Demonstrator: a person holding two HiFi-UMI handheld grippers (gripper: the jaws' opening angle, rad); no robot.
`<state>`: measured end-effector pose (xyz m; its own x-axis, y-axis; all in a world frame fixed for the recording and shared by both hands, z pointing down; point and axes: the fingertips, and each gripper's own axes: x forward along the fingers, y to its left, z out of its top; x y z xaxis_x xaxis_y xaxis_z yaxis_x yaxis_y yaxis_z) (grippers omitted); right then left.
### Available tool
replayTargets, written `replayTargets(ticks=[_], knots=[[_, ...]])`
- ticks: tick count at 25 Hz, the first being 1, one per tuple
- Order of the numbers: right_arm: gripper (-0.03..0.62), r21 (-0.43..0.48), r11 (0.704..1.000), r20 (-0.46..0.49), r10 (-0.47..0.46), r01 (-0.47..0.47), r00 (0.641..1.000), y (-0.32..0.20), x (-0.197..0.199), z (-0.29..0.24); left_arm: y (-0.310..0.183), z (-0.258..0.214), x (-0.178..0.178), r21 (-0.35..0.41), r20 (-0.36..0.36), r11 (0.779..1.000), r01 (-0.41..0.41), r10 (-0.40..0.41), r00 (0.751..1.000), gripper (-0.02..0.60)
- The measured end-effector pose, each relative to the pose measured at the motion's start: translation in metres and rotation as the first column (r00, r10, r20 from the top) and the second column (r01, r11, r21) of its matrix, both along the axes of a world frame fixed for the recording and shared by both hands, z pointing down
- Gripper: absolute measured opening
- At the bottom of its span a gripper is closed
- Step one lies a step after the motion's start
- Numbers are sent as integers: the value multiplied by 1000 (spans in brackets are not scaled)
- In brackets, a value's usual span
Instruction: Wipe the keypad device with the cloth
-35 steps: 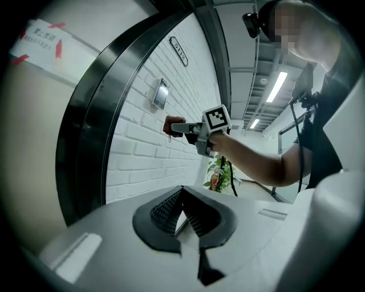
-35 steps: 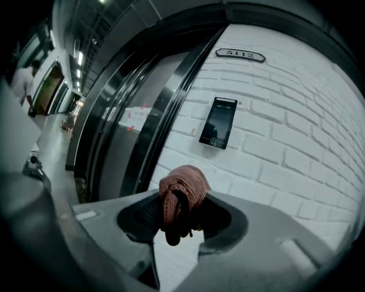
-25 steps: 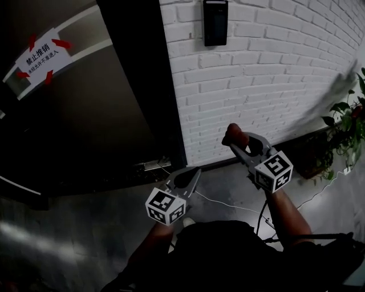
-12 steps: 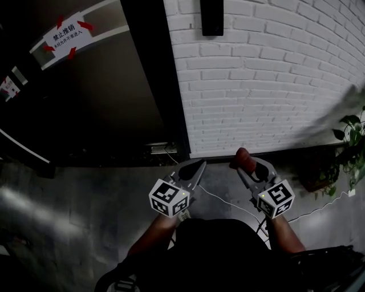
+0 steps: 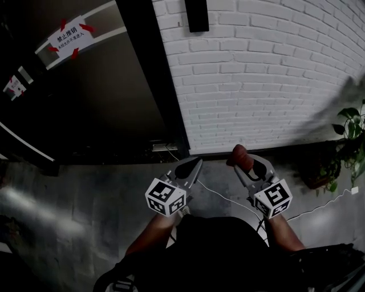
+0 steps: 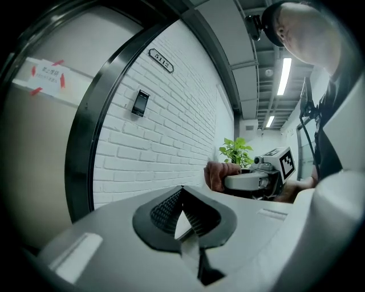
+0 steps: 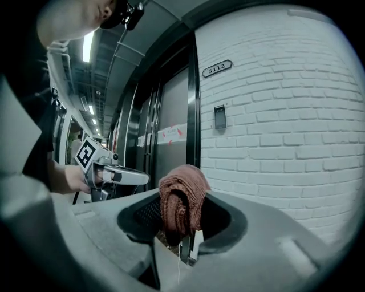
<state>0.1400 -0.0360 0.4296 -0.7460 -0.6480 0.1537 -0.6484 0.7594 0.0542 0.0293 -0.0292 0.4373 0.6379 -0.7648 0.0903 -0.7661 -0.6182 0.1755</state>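
By the brick wall, right hand-held gripper clamps cloth.

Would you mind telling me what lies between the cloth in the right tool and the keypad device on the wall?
Only bare white brick wall: in the head view nothing else stands between the cloth and the keypad device.

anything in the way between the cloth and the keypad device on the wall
Nothing visible does. The cloth is clamped in the right gripper, and in the right gripper view only open air lies between it and the keypad device up on the brick wall. The left gripper is off to the side.
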Motion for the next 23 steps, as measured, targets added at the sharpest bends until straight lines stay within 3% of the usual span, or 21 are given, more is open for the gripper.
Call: replayTargets(ticks=[23], knots=[[141, 2, 999, 13, 37, -37, 999, -1, 2, -3, -4, -16, -6, 30, 0, 999, 11, -11, 1000, 17]])
